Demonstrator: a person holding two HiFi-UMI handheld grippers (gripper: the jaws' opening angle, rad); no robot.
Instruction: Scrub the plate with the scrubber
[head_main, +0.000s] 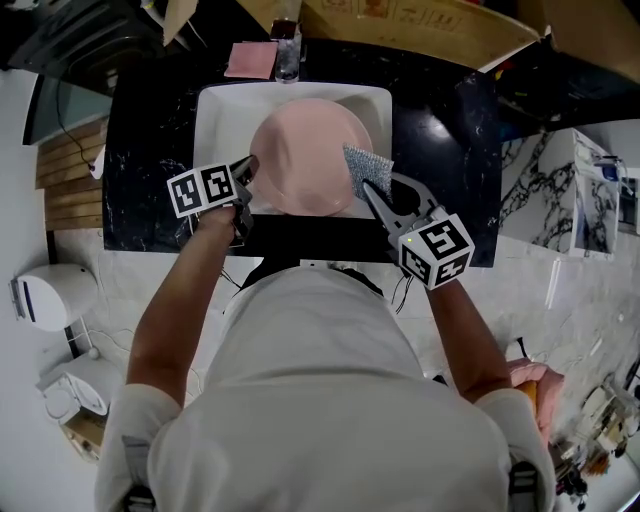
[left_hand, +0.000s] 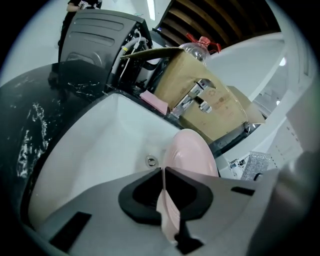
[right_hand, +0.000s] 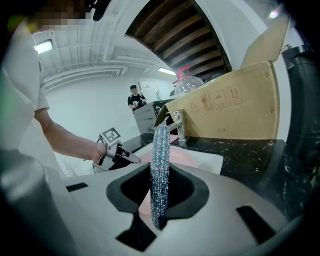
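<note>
Left gripper (left_hand: 163, 176): jaws nearly together, pinched on the rim of the round pale pink plate (head_main: 305, 155), and it's tipped up on edge!
Plate position: raised over the white rectangular sink (head_main: 218, 112), face turned toward the right side.
Right gripper (right_hand: 160, 186): clamped on the silvery mesh scrubber (head_main: 367, 168), which stands upright between the jaws.
Scrubber to plate: just beside the plate's right rim; contact not clear.
Surroundings: black marbled counter (head_main: 150, 150), chrome faucet (left_hand: 197, 100), cardboard box (right_hand: 235, 107) behind.
Progress: both pieces in hand and lined up; by my read, the scrubbing itself is all to come.
</note>
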